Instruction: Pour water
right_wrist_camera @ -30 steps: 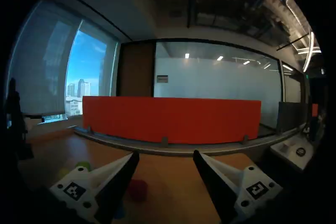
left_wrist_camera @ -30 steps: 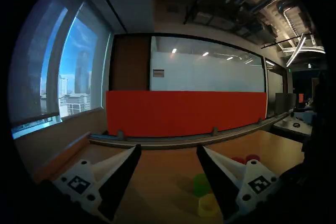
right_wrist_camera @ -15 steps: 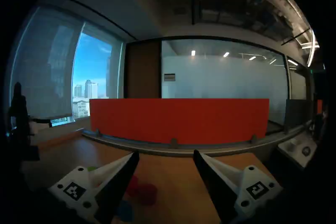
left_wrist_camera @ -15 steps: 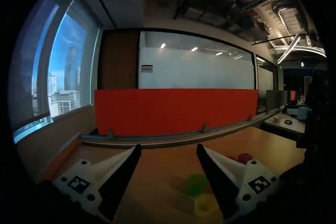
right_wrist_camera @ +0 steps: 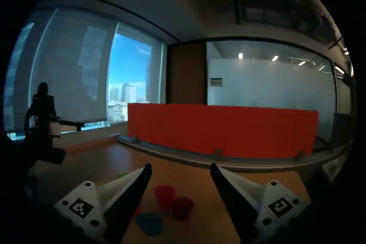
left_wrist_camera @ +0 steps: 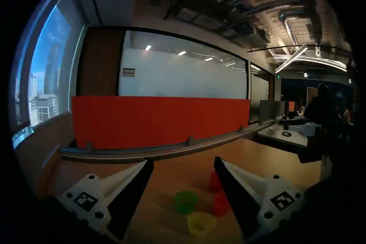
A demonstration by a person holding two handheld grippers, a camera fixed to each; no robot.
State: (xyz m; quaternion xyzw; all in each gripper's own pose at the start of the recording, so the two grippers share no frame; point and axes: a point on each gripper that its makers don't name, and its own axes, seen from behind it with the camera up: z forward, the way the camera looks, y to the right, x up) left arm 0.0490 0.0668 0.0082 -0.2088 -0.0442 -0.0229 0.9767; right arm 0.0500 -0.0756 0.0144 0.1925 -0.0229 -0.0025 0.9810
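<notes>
**Both grippers wide open, empty, cups ahead**

Your left gripper (left_wrist_camera: pixel 183 160) has its fingers spread wide, nothing between them. Ahead of it on the table (left_wrist_camera: pixel 256 152): green cup (left_wrist_camera: pixel 186 200), yellow cup (left_wrist_camera: pixel 201 222) just beside it on the near side, red cups (left_wrist_camera: pixel 215 181) to their right. All are upright, well short of the far edge where the orange panel (left_wrist_camera: pixel 160 120) stands. Your right gripper (right_wrist_camera: pixel 180 166) is spread just as wide, also empty; red cups (right_wrist_camera: pixel 164 195) and a blue cup (right_wrist_camera: pixel 148 222) sit mid-table ahead. Cup contents: can't tell.
</notes>
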